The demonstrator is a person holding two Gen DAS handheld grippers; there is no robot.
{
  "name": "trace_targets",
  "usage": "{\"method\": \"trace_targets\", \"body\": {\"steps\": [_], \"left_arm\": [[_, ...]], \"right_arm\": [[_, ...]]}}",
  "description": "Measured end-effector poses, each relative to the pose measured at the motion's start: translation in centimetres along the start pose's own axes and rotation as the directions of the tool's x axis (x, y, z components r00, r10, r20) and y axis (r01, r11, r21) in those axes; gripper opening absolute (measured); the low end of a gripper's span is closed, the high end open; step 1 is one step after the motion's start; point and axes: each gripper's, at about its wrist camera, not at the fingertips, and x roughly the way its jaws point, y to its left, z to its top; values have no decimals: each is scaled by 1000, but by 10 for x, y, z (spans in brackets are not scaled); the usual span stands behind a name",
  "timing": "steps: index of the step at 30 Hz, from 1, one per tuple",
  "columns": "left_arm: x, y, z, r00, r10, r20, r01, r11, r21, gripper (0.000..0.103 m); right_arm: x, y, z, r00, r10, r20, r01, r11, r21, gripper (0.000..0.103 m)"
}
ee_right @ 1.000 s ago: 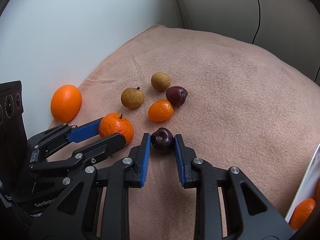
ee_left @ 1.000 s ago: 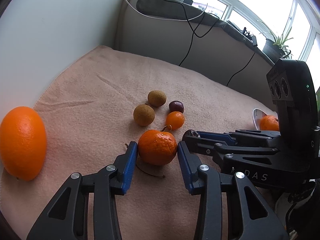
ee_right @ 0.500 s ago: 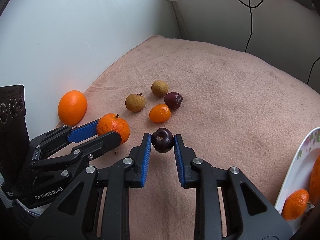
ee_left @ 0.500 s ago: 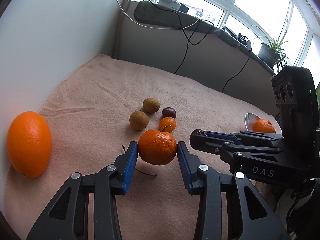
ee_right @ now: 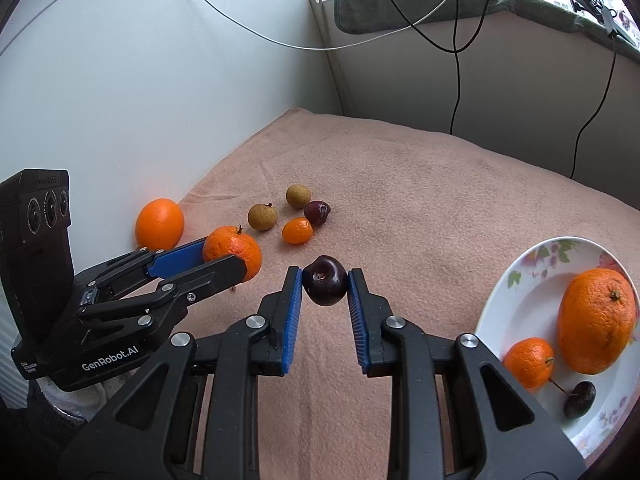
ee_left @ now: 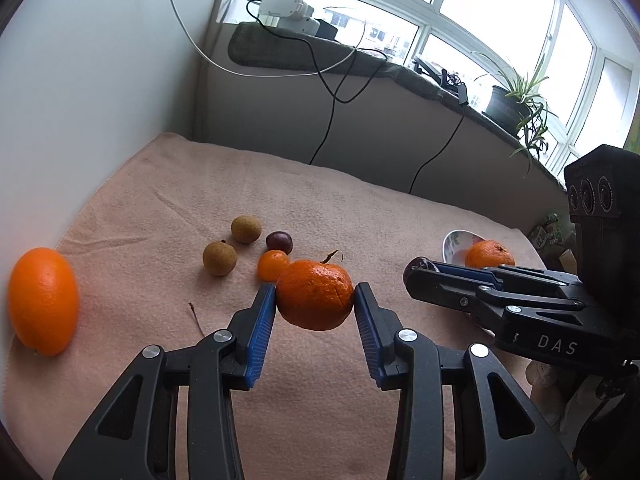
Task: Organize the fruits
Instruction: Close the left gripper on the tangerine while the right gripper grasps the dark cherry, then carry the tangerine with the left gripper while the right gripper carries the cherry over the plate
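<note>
Left hand-held gripper (ee_left: 315, 306) is clamped on a mandarin (ee_left: 315, 294), right (ee_right: 325, 286) on a cherry (ee_right: 325, 286); left of the plate (ee_right: 520, 304), either could be squeezed out and dropped.

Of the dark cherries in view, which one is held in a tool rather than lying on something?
The cherry clamped in the right tool. The second cherry lies on the blanket beside the kumquat; the third cherry rests on the plate.

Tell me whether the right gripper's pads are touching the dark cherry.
Touching. In the right wrist view both blue pads press against opposite sides of the dark cherry, with no gap, holding it in the right gripper.
</note>
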Motion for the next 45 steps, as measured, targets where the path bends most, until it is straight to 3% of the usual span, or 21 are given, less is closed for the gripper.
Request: {"method": "trace_targets", "body": {"steps": [23,34,45], "left_arm": [[33,-91,7,989,-141,-37,145,983,110,39],[52,-121,8,985,-155,-70,165,974,159,39],[69,-140,10,985,-143,-93,159,969,189,39]], "right_arm": [[-93,-75,-49,985,-147,92,133,980,145,24],[-120,-123,-67,968,-232,99,204,950,235,24],[-117,-159,-74,959,-275,69,246,929,276,24]]}}
